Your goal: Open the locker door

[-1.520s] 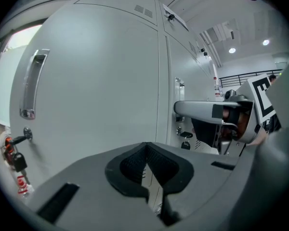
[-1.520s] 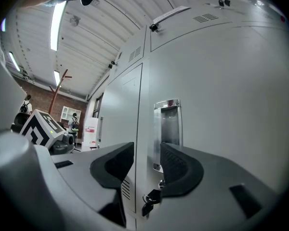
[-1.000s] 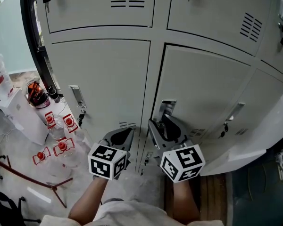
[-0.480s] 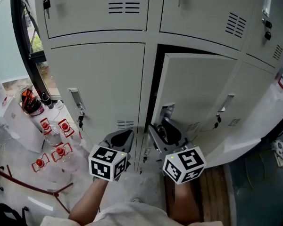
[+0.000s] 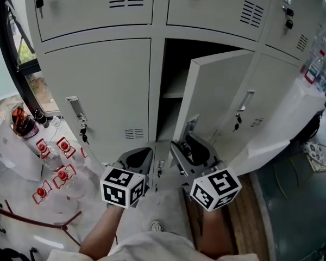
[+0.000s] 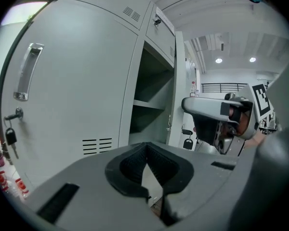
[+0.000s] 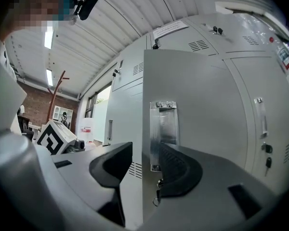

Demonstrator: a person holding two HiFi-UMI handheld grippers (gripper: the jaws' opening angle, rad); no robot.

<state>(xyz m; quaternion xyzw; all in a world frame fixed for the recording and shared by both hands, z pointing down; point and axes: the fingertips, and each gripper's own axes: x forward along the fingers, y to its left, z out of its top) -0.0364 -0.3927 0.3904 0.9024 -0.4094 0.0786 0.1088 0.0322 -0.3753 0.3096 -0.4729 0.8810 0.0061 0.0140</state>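
The grey locker door (image 5: 217, 91) stands swung out toward me, and its dark compartment (image 5: 171, 86) with a shelf shows behind it. My right gripper (image 5: 189, 145) sits at the door's free edge by the metal handle (image 5: 191, 125). In the right gripper view the door edge (image 7: 144, 129) runs between the jaws of the right gripper (image 7: 144, 167). The right pad lies by the handle (image 7: 164, 129), and a gap shows at the left pad, so the jaws are open. My left gripper (image 5: 138, 157) hangs shut and empty in front of the neighbouring door; its pads (image 6: 135, 160) meet at the tip.
The closed locker door (image 5: 98, 86) on the left has a handle (image 5: 73, 107) with keys hanging below it. Red-capped bottles (image 5: 54, 167) stand on the floor at the left. At the right, a white board (image 5: 282, 129) leans below another closed door (image 5: 261, 97).
The locker door has swung from nearly closed to well open, baring the dark compartment and shelf. The right gripper stayed at the door's edge; the left gripper barely moved.
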